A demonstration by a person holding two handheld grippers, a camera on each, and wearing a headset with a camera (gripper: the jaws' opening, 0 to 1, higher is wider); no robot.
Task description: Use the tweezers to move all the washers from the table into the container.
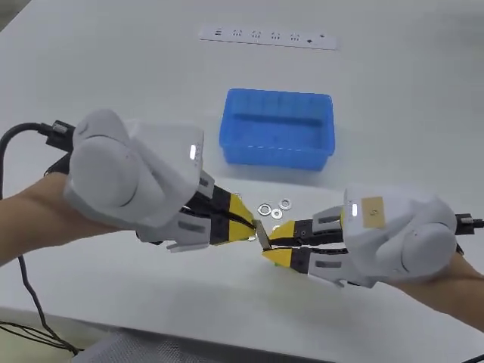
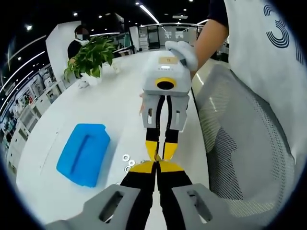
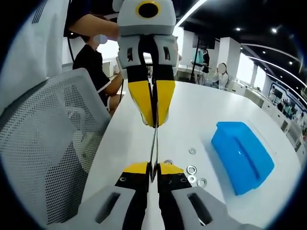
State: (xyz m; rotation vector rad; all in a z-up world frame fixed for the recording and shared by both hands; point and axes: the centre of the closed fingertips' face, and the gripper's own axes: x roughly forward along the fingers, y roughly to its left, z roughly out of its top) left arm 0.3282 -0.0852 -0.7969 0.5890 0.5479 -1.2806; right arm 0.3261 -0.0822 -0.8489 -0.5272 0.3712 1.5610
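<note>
Both grippers are held low over the white table [image 1: 393, 91], nose to nose, tips nearly touching. The left gripper [image 1: 251, 229] is angled in from the left and the right gripper [image 1: 272, 243] from the right. Thin metal tweezers [image 3: 154, 143] are stretched between them. The right gripper's jaws are pressed together on one end, and the left gripper's jaws look clamped on the other end, though that bit's hard to make out for sure. Just past the tips, a handful of small silver ring-shaped washers [image 1: 265, 209] are scattered loose on the table, close together. Further back, the blue rectangular plastic container [image 1: 277, 128] is sat with nothing visible inside. Beyond it, a white power strip [image 1: 268, 35] is laid flat near the far edge. A grey mesh chair [image 2: 240, 143] is seen beside the table in the left gripper view.
</note>
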